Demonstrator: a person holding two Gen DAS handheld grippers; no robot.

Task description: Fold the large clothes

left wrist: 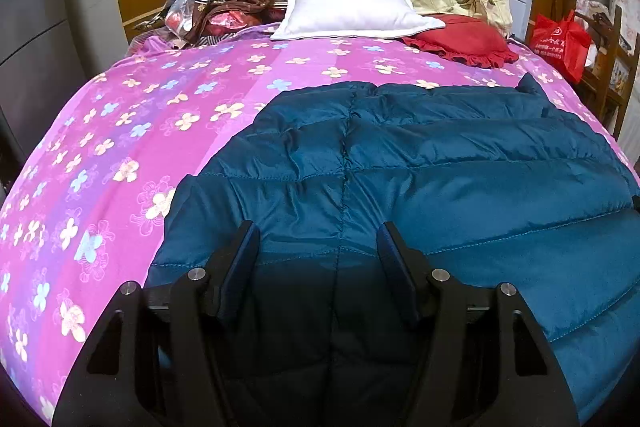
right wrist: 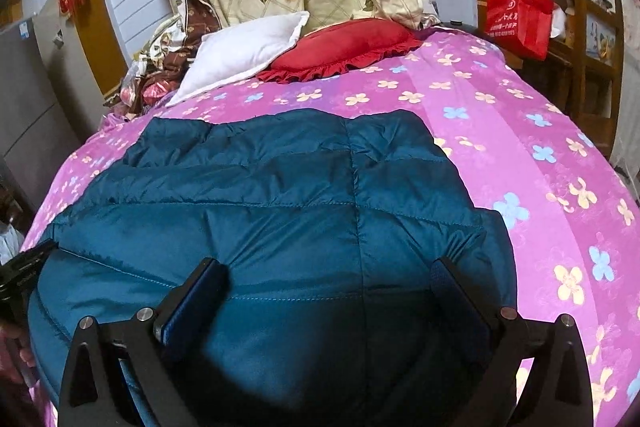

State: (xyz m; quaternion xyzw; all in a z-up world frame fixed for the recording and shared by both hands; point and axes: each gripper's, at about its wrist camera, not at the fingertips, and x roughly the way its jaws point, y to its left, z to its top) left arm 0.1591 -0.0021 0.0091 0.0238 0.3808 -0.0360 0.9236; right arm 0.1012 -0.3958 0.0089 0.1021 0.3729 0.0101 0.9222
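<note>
Nearest, the left gripper (left wrist: 316, 243) stands with its fingers about half open over the near hem of the teal padded jacket (left wrist: 420, 163), and the right gripper (right wrist: 328, 277) has its fingers spread fully wide over the same hem; neither holds anything. I think the main risk is a shallow bite: the shiny, puffy cloth may slip out, or the fingers may catch only the top layer, so the fold would come uneven. The jacket lies flat on the bed (left wrist: 120, 131), on the pink flowered cover, quilted in bands with a middle seam, quite smooth. Farther back lie a white pillow (left wrist: 352, 11) and a red cushion (left wrist: 468, 35), well apart from it.
</note>
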